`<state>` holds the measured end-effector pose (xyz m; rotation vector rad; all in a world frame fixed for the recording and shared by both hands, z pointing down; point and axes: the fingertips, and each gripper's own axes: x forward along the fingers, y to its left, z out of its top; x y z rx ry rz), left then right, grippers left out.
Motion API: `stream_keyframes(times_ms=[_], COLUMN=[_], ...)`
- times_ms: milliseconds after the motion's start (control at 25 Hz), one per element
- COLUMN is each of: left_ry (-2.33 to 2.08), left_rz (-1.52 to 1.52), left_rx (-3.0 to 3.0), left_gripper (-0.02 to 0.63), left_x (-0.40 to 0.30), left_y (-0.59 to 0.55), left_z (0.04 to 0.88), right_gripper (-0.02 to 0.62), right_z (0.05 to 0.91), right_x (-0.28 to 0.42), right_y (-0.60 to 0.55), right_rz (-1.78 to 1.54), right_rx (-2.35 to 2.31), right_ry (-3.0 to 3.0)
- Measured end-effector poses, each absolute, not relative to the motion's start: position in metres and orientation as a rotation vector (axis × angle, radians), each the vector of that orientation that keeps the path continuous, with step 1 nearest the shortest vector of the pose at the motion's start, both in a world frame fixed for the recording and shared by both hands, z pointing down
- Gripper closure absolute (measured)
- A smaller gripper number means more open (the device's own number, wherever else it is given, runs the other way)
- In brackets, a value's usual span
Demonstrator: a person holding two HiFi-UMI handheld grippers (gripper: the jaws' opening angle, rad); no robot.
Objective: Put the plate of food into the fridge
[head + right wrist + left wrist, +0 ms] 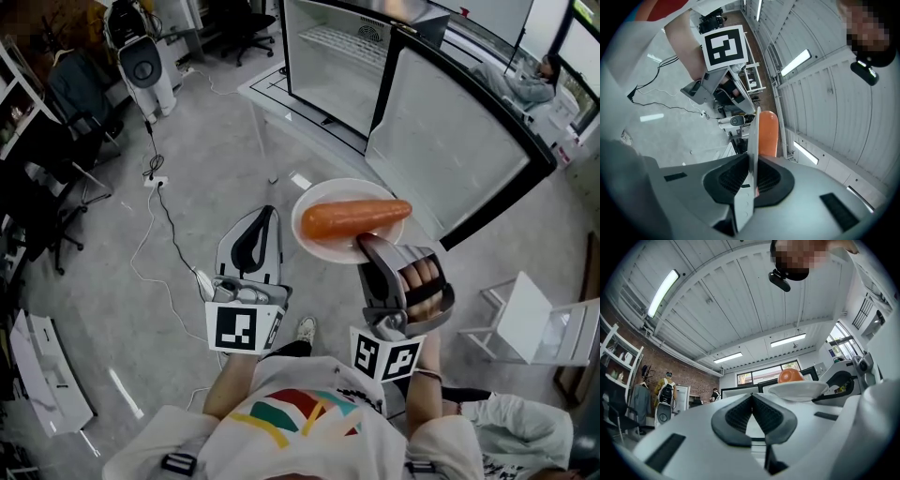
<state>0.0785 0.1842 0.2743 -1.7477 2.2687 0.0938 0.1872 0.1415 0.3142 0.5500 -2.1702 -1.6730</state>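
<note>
the right gripper, clamped on the rim of the plate (carrot lying crosswise), holds it outside the open fridge, directly in front; the left gripper is closed, empty.

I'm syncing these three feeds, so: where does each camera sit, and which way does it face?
Head view: on the person's head, facing steeply down at the left gripper, right gripper, plate with carrot and open fridge; forearms and shirt show.
Left gripper view: on the left gripper, facing along its shut fingers, tilted up toward the ceiling; the person's head shows above.
Right gripper view: on the right gripper, rolled sideways, facing along fingers clamped on the plate's rim; a forearm shows.
Shared: all three show plate and carrot.
</note>
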Motion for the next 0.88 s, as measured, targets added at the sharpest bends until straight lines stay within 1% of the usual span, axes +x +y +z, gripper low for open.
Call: stream_keyframes(times_ms=[320, 640, 880], left_ry=[2.215, 2.195, 2.198], left_rz=[0.154, 0.192, 0.206], left_rx=[-1.747, -1.764, -1.779], left_gripper=[0.598, 0.598, 0.598], left_x=[0.015, -0.018, -0.034], left_y=[0.141, 0.124, 0.116], left_z=[0.261, 0.26, 0.262], right_gripper=[0.568, 0.568, 0.568], right_z=[0.301, 0.306, 0.307], right_x=[0.128, 0.094, 0.081], right_y=[0.097, 0.079, 0.071], right_rz=[-1.687, -1.692, -1.673], right_rx=[0.623, 0.608, 0.607], right_ry=[-2.141, -2.114, -2.105])
